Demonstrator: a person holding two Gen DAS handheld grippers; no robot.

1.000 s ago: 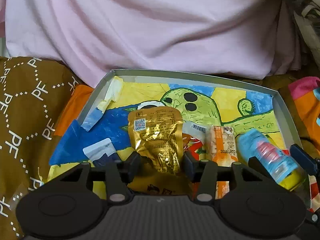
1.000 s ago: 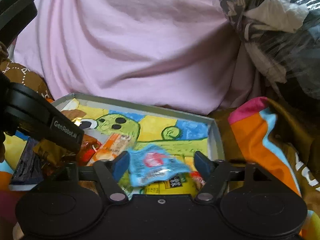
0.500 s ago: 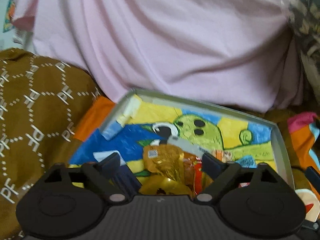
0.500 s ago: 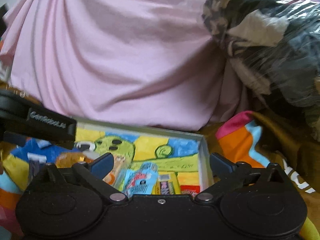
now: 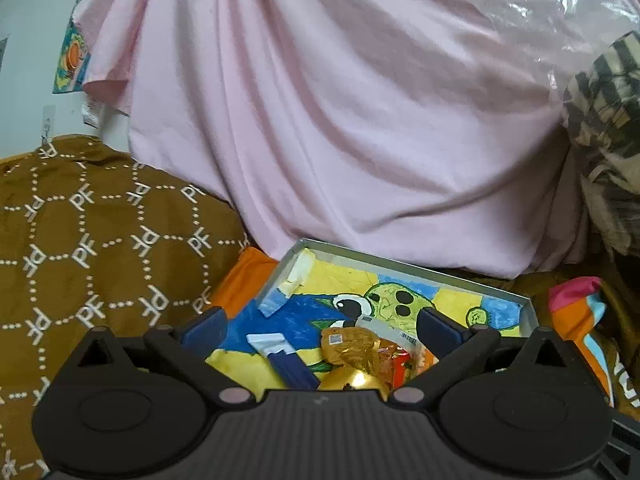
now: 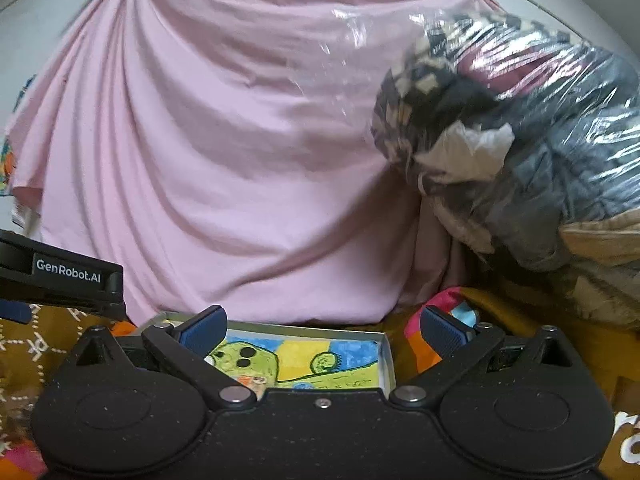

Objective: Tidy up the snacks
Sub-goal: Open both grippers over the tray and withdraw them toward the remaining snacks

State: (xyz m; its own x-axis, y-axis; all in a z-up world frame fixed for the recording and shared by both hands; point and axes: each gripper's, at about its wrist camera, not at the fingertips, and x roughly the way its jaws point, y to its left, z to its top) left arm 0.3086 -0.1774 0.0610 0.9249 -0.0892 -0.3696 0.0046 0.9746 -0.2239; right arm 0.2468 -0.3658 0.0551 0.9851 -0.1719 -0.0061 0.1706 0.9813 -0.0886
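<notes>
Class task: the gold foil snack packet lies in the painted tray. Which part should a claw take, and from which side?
Take the gold foil snack packet by its flat sealed top edge, the end nearer the tray's far wall. Come from above: it lies flat, an orange packet touches its right side, and its near end is hidden.

Pink sheet (image 5: 340, 128) hanging in folds across the back. White wall (image 5: 28, 80) showing at left. Brown PF-patterned blanket (image 5: 92, 232) lying at left. Clear plastic bag of clothes (image 6: 532, 152) sitting at right. Soft, even light.
</notes>
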